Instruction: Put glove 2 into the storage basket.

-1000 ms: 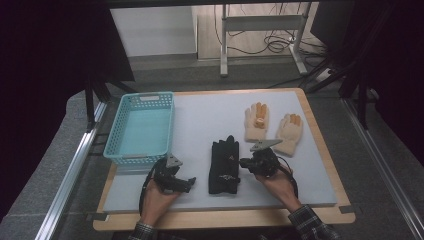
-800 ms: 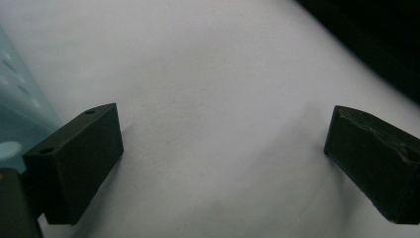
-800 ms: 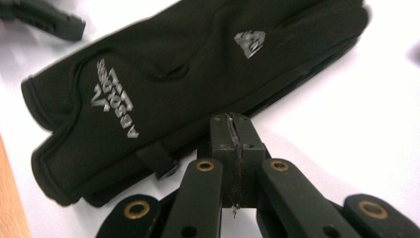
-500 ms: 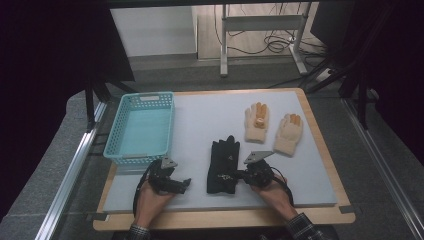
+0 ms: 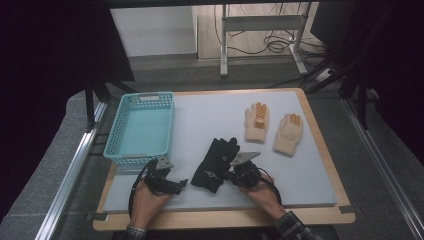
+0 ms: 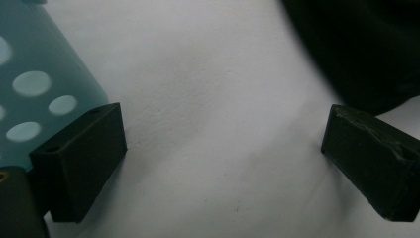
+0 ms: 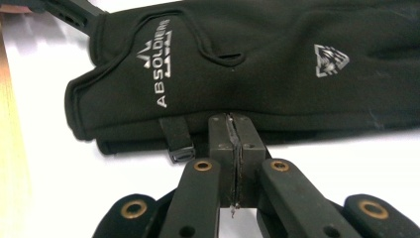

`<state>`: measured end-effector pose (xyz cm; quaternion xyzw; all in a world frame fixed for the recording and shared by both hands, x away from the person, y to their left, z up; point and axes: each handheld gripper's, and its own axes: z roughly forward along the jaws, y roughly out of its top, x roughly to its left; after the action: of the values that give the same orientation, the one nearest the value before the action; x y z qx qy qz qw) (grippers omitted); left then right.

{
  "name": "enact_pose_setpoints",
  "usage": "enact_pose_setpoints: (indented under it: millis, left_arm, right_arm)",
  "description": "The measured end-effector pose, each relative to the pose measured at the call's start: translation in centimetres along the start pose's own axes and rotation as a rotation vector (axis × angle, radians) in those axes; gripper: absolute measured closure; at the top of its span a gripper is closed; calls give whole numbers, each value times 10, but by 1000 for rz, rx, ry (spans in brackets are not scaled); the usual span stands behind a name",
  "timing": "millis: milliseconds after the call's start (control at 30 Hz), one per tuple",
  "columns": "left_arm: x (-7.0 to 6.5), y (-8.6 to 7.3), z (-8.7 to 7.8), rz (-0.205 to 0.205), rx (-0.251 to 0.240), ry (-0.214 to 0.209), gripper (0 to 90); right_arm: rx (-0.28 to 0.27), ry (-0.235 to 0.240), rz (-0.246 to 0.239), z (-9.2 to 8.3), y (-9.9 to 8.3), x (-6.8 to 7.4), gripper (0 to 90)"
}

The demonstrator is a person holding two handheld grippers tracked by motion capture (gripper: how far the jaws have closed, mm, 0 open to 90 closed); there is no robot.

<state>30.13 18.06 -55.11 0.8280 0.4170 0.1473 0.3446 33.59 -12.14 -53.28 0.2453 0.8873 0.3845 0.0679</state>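
While right gripper [image 7: 233,121] closed, tips meet black glove [image 7: 257,59].

Basket [image 5: 141,127] far left, glove pair [image 5: 216,159] mid-front btwn grippers, two gloves [image 5: 274,129] back right

Black tool [image 7: 233,130] arms with brass rivets; plaid sleeve [image 5: 292,225] cuffs.

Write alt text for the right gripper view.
The right gripper, jaws shut together, meets the near edge of black gloves printed ABSOLDIENS, lying on the white table mat; whether fabric is pinched is unclear.
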Motion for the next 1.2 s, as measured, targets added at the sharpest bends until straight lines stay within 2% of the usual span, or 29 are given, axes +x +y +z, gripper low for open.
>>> enact_pose_setpoints:
  millis: [100, 267, 367, 433, 467, 500, 533, 633, 733, 767, 800, 833, 867, 900, 933, 1000, 1033, 1100, 1133, 1200]
  left_arm:
    - [0, 0, 0, 0, -1, 0, 37]
    - [0, 0, 0, -3, -5, -4, 36]
    - [1, -1, 0, -3, -5, -5, 35]
    - [0, -1, 0, -3, -6, -4, 34]
    - [0, -1, 0, -3, -6, -4, 35]
    - [0, -1, 0, -3, -6, -4, 34]
    - [0, -1, 0, -3, -6, -4, 35]
    - [1, -1, 0, -3, -6, -4, 34]
    - [1, -1, 0, -3, -6, -5, 35]
    - [1, -1, 0, -3, -6, -4, 34]
    - [1, -1, 0, -3, -6, -4, 34]
    - [1, -1, 0, -3, -6, -4, 35]
    - [1, -1, 0, -3, -6, -4, 35]
    - [1, -1, 0, -3, -4, -5, 34]
    - [1, -1, 0, -3, -4, -5, 35]
    - [1, -1, 0, -4, -4, -5, 34]
    - [1, -1, 0, -5, -4, -5, 34]
    - [1, -1, 0, -5, -4, -6, 34]
    - [1, -1, 0, -5, -4, -6, 34]
    - [1, -1, 0, -5, -4, -6, 34]
  right_arm:
    - [0, 1, -23, 9, 7, 7, 875]
    - [3, 1, -47, 13, 11, 13, 867]
    - [-4, 2, -57, 9, 10, 11, 846]
    - [-21, -20, -60, -2, 8, 9, 811]
    - [-21, -20, -60, -2, 8, 9, 811]
    - [-32, -45, -55, -11, 5, 4, 778]
    - [-32, -45, -55, -11, 5, 4, 778]
    - [-49, -88, -36, -24, -1, -8, 700]
    - [-66, -141, 3, -37, -9, -21, 594]
    - [-77, -182, 19, -46, -15, -28, 523]
    - [-77, -182, 19, -46, -15, -28, 523]
    - [-86, -210, 37, -54, -21, -36, 449]
    - [-86, -210, 37, -54, -21, -36, 449]
    - [-86, -243, 60, -60, -27, -43, 398]
    - [-86, -243, 60, -60, -27, -43, 398]
    - [-79, -263, 84, -65, -33, -52, 342]
    - [-61, -295, 98, -69, -40, -60, 306]
    - [-48, -327, 116, -73, -45, -68, 274]
    - [-48, -327, 116, -73, -45, -68, 274]
    - [-45, -326, 145, -76, -51, -76, 247]
